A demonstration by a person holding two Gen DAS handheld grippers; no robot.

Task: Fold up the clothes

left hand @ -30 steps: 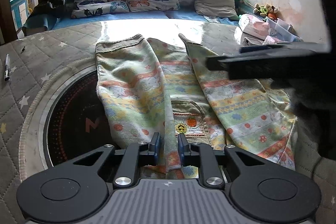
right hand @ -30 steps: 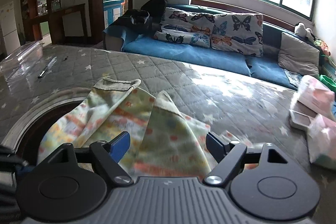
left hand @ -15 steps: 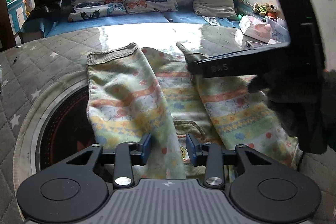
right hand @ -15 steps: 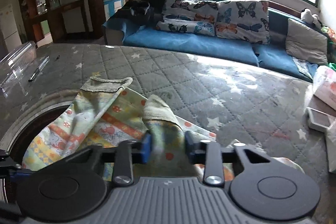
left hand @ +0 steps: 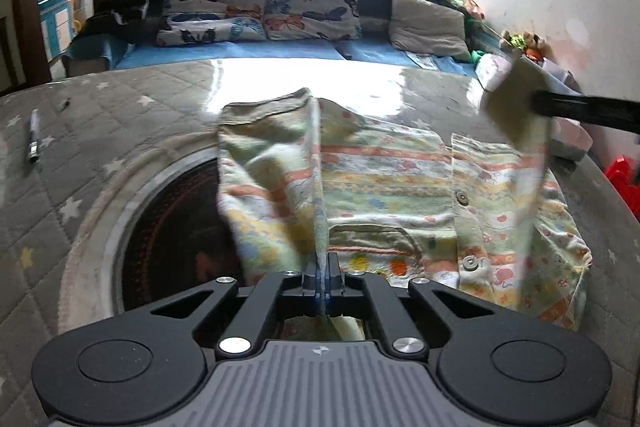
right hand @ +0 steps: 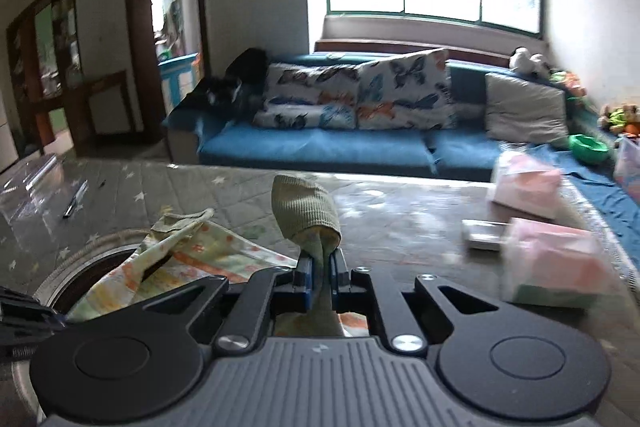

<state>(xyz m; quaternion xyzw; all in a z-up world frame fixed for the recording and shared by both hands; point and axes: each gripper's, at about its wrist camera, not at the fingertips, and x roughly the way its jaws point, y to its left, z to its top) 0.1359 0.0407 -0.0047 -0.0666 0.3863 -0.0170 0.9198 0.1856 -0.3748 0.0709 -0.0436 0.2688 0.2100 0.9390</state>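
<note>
The left tool [left hand: 322,281] has a matte black frame: two wide round lobes, each with a shallow circular recess, and angled black link arms running in to blue-padded fingers [left hand: 319,277]. Four silver screws mark the pivots, two near and two far. A grey ribbed housing with a small round emblem fills the near edge. The right tool [right hand: 320,277] looks the same, with blue pads [right hand: 306,277], though its far screws are blurred and hard to make out

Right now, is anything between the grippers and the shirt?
Nothing visible. The left gripper is shut on the left sleeve, and the right gripper is shut on the right sleeve, both lifted off the shirt.
</note>
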